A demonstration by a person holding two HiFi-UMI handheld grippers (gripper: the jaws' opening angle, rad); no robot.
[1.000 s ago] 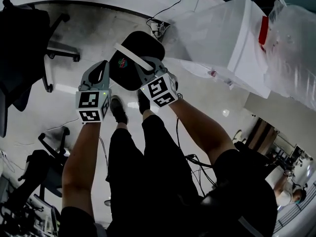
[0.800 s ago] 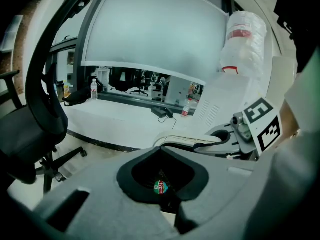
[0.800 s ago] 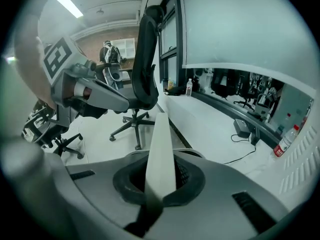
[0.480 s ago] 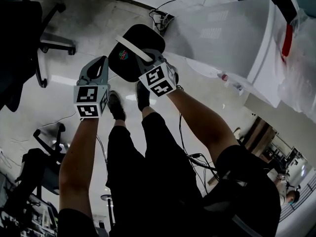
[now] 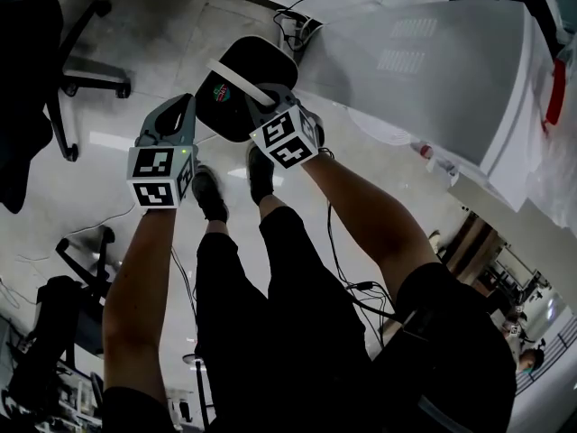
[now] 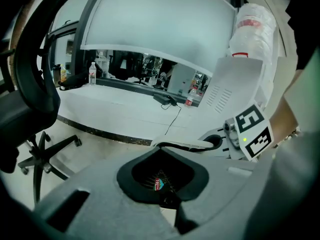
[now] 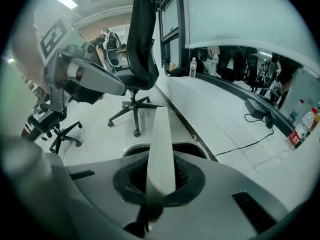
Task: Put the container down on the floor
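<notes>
The black container [image 5: 269,61] hangs in the air just ahead of the person's shoes [image 5: 209,193], clear of the floor [image 5: 153,52], so the task is not yet done. It is carried from two sides, which keeps it from swinging.

The right hand-held gripper [image 5: 261,106], up and to the right of the shoes, is clamped narrow on the white handle [image 5: 233,79] that arches over the container's top. In the right gripper view that strip runs straight out from between the closed jaws, so this grip probably takes most of the weight.

The left hand-held gripper [image 5: 192,108], up and to the left of the shoes, has its jaws drawn close on the container's near edge. Its own view shows the dark shell and a small coloured sticker [image 6: 159,183] right behind them. I judge this a steadying pinch that keeps the container level.

The floor ahead of the shoes is the likely landing spot.
</notes>
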